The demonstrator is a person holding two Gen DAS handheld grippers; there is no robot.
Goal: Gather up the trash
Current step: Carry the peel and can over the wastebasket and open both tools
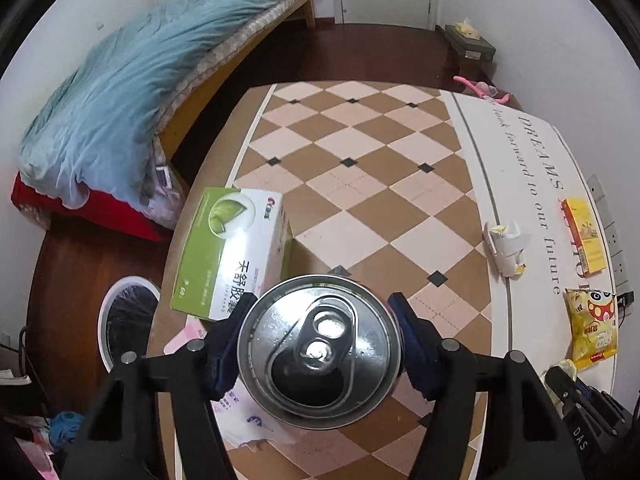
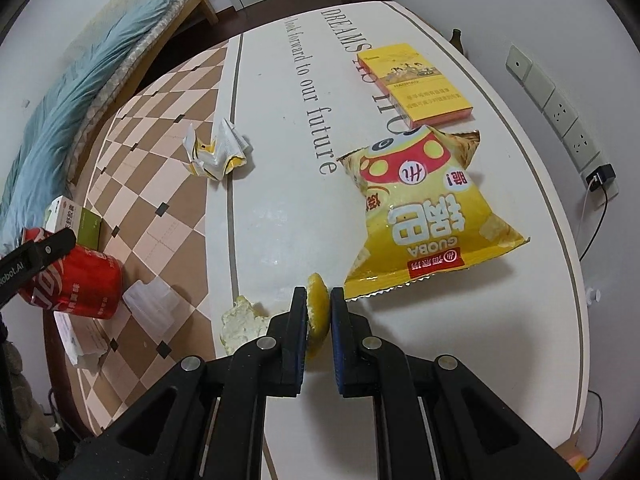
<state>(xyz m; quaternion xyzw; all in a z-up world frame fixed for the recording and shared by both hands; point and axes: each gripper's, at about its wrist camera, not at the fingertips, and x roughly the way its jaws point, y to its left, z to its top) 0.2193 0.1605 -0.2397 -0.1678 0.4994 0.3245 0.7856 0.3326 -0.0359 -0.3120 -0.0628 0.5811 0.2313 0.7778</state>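
In the left wrist view my left gripper (image 1: 325, 342) is shut on a red cola can (image 1: 320, 354), seen from its silver opened top and held upright above the table's left side. The right wrist view shows the same can (image 2: 76, 284) at the left. My right gripper (image 2: 318, 300) is shut on a yellow piece of peel (image 2: 318, 308) just above the white part of the table. Another pale peel piece (image 2: 244, 320) lies to its left. A yellow snack bag (image 2: 424, 216) lies just ahead on the right, and a crumpled wrapper (image 2: 216, 156) farther ahead on the left.
A round bin with a black liner (image 1: 128, 316) stands on the floor left of the table (image 1: 360, 140). A green and white box (image 1: 232, 252), white papers (image 1: 248, 420) and a yellow carton (image 2: 416, 84) lie on the table. A bed (image 1: 120, 100) stands at the left; wall sockets (image 2: 560, 112) are on the right.
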